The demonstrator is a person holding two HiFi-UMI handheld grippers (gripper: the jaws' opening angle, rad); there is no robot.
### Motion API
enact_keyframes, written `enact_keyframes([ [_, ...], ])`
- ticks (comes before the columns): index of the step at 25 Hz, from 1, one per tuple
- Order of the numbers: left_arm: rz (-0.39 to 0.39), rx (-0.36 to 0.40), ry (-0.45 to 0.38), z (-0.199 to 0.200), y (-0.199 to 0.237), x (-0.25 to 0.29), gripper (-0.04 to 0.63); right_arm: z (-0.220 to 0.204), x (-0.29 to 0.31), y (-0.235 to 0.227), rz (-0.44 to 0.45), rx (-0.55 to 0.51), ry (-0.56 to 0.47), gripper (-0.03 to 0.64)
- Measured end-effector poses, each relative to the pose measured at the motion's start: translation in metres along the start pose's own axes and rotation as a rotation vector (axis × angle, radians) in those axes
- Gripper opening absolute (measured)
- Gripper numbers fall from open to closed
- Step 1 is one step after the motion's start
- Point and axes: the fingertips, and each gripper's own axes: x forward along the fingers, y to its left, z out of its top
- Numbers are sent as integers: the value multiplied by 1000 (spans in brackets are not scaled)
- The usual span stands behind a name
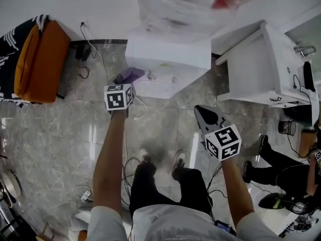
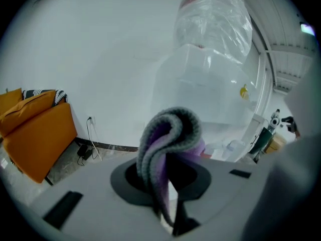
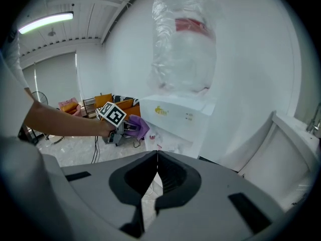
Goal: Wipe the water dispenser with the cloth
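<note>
The left hand-held gripper [image 1: 125, 82] is clamped on the purple cloth [image 1: 131, 75], just beside the front left corner of the water dispenser [image 1: 168, 59]. The right hand-held gripper [image 3: 157, 159] hangs back, jaws together, empty. The cloth should be pressed flat and swept evenly.

Nothing is legible: yellow logo [image 3: 160, 110] on the water dispenser [image 3: 183, 124], red label [image 3: 190, 25] on its bottle [image 3: 183, 59].

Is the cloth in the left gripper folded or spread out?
Folded: the cloth bends over in a bunched loop, pinched in the shut left gripper.
</note>
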Motion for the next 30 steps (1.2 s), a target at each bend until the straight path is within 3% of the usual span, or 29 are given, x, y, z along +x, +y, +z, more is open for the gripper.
enact_keyframes([
  [11,45,6,-70,-91,17,66,60,-111,80,-17,33,-64,-31,14],
  [17,90,-15,-92,-154,29,116,60,-156,130,-43,0,-63,-63,15],
  [22,70,-58,-232,-176,38,132,60,-175,172,-64,-28,-56,-117,14],
  [30,80,-24,-269,-215,44,163,60,-229,232,-54,25,-76,-191,15],
])
